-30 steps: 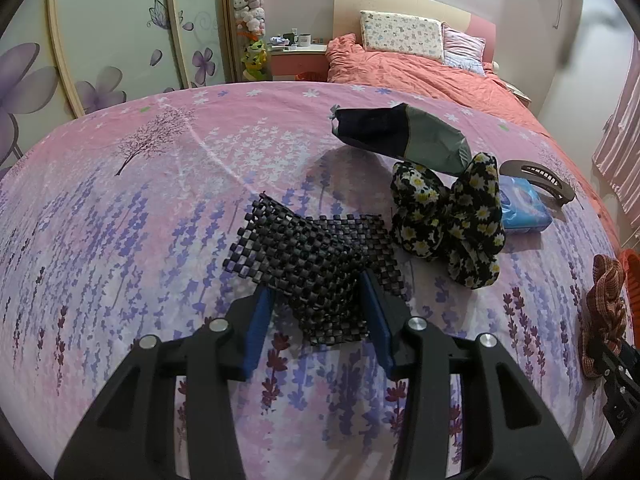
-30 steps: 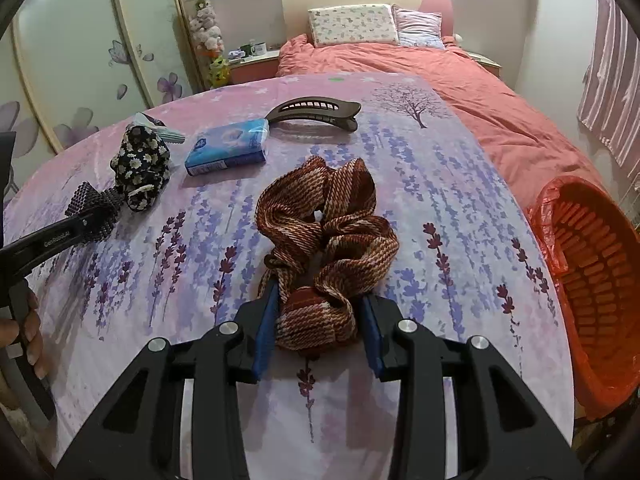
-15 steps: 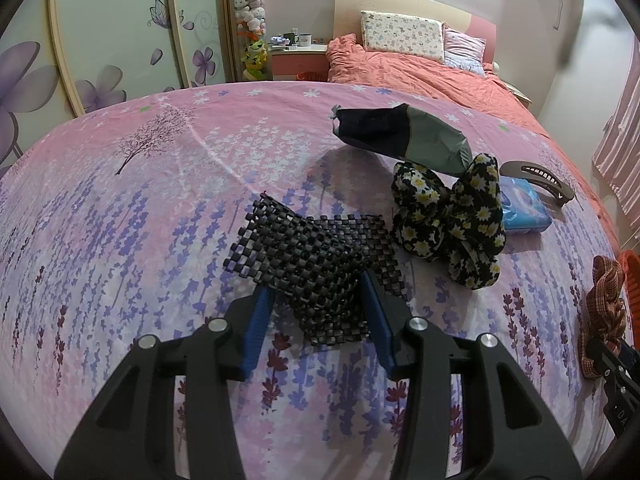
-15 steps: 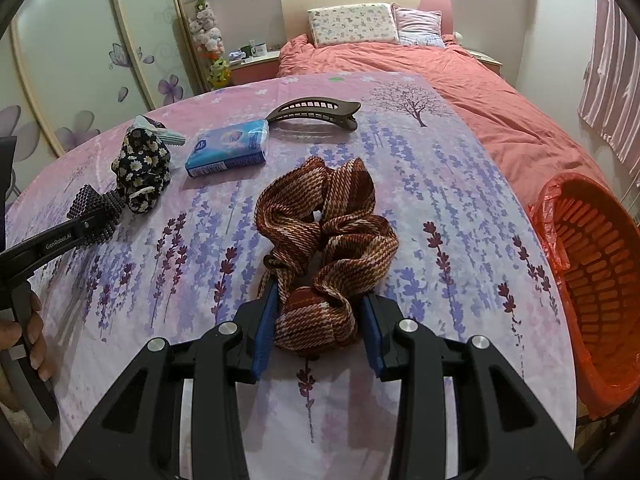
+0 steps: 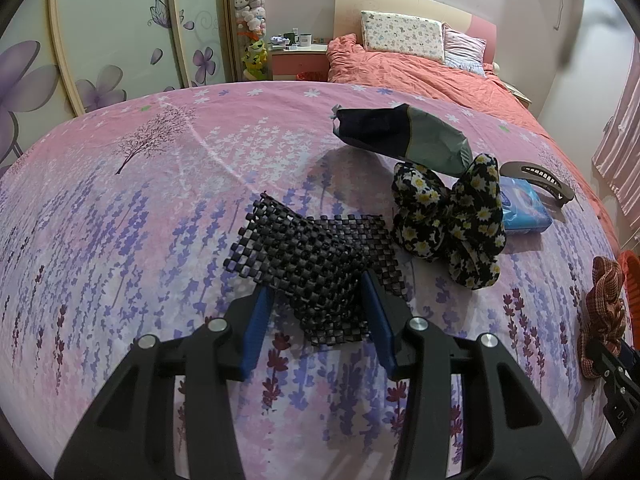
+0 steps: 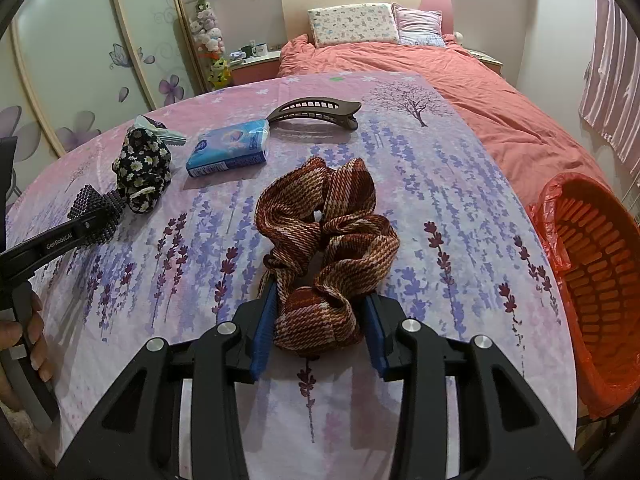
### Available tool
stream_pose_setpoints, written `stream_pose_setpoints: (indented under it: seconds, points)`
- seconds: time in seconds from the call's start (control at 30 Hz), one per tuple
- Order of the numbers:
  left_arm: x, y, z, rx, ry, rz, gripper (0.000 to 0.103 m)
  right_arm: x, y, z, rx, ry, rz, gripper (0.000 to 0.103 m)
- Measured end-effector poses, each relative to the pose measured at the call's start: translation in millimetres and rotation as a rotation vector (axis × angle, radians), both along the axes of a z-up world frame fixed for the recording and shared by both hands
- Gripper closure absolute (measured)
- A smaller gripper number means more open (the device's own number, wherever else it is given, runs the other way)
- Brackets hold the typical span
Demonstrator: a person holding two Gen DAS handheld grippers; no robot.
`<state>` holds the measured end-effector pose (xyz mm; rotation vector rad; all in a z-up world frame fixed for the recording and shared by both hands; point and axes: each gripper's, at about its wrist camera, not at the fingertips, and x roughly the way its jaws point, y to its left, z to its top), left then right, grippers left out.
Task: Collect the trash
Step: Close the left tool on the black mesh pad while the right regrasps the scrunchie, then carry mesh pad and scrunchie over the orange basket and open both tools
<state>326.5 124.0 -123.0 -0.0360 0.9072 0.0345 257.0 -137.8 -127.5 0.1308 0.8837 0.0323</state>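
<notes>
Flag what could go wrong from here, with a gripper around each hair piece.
1. The right gripper has only the near fold of the scrunchie between its pads, and a slight gap shows on one side; the soft cloth may slip on lifting.
2. The left gripper pinches just the black bow's near corner; the limp mesh could sag and pull free.
3. The bin sits off the table's right edge, so the bow faces a long carry.
</notes>
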Motion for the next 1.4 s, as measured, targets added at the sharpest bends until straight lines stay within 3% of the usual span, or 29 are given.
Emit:
stream_pose_setpoints:
  seconds: [0.2, 0.3, 0.43, 0.57, 0.83, 0.9, 0.93, 0.97, 1.1, 1.2, 1.27, 1.3, 1.33, 1.4]
  points:
    - [0.0, 0.0, 0.2, 0.0, 0.0, 0.0, 0.057, 0.0, 0.3, -0.1, 0.0, 0.0, 0.0, 0.063]
    - [0.1, 0.0, 0.2, 0.0, 0.0, 0.0, 0.057, 0.0, 0.7, -0.4, 0.005, 0.0, 0.011, 0.058]
    - [0.1, 0.0, 0.3, 0.0, 0.0, 0.0, 0.057, 0.3, 7.2, -1.4, 0.022, 0.003, 0.072, 0.032]
    - [0.2, 0.1, 0.3, 0.0, 0.0, 0.0, 0.057, 1.5, 21.0, -2.2, -0.091, 0.017, 0.056, 0.037]
    - [-0.1, -1.0, -0.3, 0.014, 0.0, 0.0, 0.057, 4.2, 18.7, -1.0, -0.068, 0.013, 0.061, 0.036]
    - [-0.4, 0.4, -0.1, -0.018, -0.001, -0.015, 0.051, 7.1, 17.8, 0.0, -0.034, 0.008, 0.056, 0.036]
    - [-0.9, 0.0, 0.0, -0.048, -0.002, -0.042, 0.036, 8.2, 17.1, 0.5, -0.012, 0.008, 0.051, 0.035]
    - [-1.7, -1.3, -0.1, -0.063, -0.003, -0.063, 0.028, 9.1, 16.3, 1.0, 0.01, 0.007, 0.047, 0.035]
    - [-0.4, -9.2, -2.4, -0.026, 0.009, -0.08, 0.028, 12.1, 14.2, 1.7, 0.05, 0.004, 0.026, 0.035]
    - [2.1, -12.9, -1.8, -0.006, 0.006, -0.067, 0.045, 12.3, 13.2, 0.7, 0.035, -0.004, 0.012, 0.039]
    - [2.8, -9.5, -0.4, -0.014, -0.004, -0.047, 0.069, 11.7, 9.5, 1.2, 0.033, -0.008, -0.009, 0.07]
    - [3.2, -6.7, 0.3, -0.02, -0.007, -0.037, 0.074, 11.0, 7.7, 1.3, 0.024, -0.007, -0.017, 0.074]
    - [3.6, -3.0, 1.1, -0.041, -0.01, -0.041, 0.086, 10.3, 6.2, 1.5, 0.026, -0.008, -0.014, 0.079]
    - [-0.1, 3.8, 2.9, -0.062, -0.02, -0.035, 0.089, 5.8, 3.7, 2.9, 0.025, -0.016, -0.007, 0.081]
